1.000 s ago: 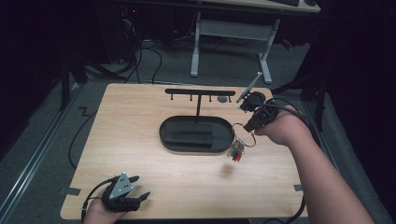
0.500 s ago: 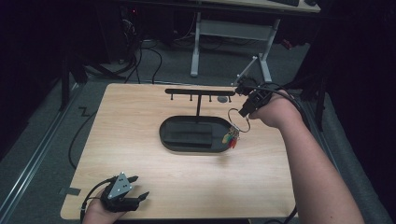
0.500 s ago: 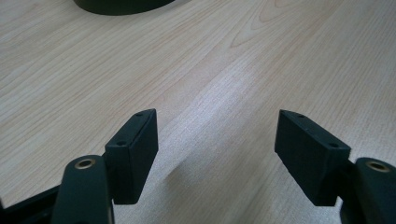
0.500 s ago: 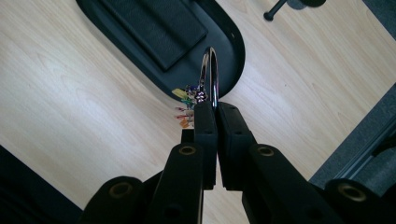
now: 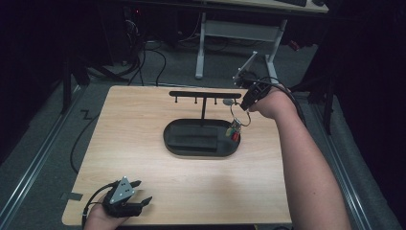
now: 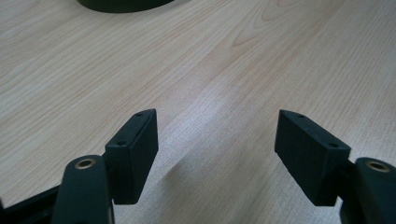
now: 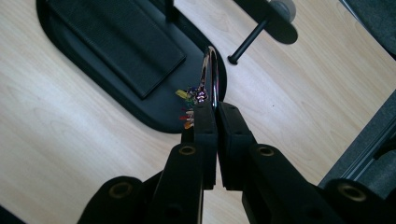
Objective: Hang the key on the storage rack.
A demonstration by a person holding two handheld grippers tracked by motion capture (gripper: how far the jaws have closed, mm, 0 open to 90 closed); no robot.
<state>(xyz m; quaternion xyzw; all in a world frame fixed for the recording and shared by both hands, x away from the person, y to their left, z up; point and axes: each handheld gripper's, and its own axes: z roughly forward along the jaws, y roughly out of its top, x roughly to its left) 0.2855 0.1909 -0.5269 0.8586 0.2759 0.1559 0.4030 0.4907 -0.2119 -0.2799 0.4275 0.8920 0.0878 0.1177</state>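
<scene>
A lab or workshop room — grey carpet floor [image 5: 43,139], loose black cables [image 5: 158,52] behind the wooden table [image 5: 143,139], a white desk frame [image 5: 239,33] further behind it.

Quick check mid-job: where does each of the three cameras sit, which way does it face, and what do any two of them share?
High view: above the person's side, looking forward and down on the table; both forearms, left gripper and right gripper show.
Left gripper view: rides the left gripper, low over bare wood; its open jaws show.
Right gripper view: rides the right gripper, looking down at the black stand; its jaws pinch a metal ring with coloured tags.
Shared: high and right gripper views both show the stand, ring and tags.
</scene>
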